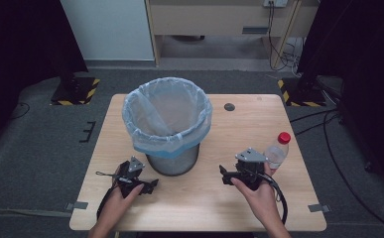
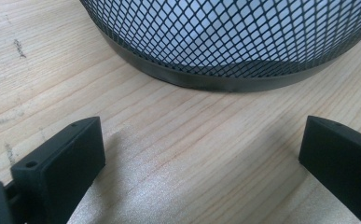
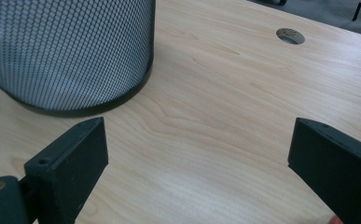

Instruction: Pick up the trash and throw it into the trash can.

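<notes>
A black mesh wastebasket (image 1: pixel 172 161) lined with a pale blue plastic bag (image 1: pixel 167 116) stands at the middle of the wooden table (image 1: pixel 209 198). A clear plastic bottle (image 1: pixel 278 151) with a red cap stands upright at the right, just behind my right hand. My left gripper (image 1: pixel 151 185) rests low on the table at the basket's front left, open, with bare wood between its jaws (image 2: pixel 201 154) and the basket's base (image 2: pixel 225 51) close ahead. My right gripper (image 1: pixel 224 175) sits to the basket's front right, open (image 3: pixel 197 158), with the basket (image 3: pixel 66 51) at its left.
A round cable hole (image 1: pixel 229 106) (image 3: pixel 290 36) lies in the far part of the table. Grey floor surrounds the table, with black stands on hazard-striped bases (image 1: pixel 75 91) at both back corners and cables (image 1: pixel 328 124) on the right.
</notes>
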The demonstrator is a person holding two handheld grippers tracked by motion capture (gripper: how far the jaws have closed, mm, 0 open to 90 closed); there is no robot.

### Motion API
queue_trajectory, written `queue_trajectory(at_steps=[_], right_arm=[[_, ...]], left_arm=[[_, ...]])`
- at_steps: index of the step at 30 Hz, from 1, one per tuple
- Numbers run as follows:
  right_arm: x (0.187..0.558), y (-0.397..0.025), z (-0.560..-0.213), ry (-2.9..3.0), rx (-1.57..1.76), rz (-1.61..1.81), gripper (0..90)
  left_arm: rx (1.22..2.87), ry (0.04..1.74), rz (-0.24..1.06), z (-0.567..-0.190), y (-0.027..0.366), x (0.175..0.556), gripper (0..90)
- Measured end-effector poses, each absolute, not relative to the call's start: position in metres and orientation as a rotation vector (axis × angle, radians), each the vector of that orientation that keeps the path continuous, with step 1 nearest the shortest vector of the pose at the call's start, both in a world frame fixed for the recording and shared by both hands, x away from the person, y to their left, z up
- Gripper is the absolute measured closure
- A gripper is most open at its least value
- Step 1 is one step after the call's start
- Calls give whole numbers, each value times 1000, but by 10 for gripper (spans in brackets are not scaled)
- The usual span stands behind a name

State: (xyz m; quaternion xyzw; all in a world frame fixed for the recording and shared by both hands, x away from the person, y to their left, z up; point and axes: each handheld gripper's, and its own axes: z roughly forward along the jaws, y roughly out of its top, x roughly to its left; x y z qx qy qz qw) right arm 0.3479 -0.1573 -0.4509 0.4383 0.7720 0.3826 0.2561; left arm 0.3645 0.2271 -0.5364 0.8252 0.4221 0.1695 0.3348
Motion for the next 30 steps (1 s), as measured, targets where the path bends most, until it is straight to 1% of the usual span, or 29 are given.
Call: queue_trajectory(at_steps=[5, 11, 30], right_arm=[[325, -172, -450, 2048, 1199, 1056, 49], [309, -186, -452, 2033, 1208, 1057, 49], [297, -217, -463, 1995, 1273, 1029, 46]], left_arm=[[2153, 1102, 442, -536, 227, 364, 0], [2153, 1101, 442, -536, 227, 364, 0], [2154, 1101, 442, -536, 227, 364, 0]])
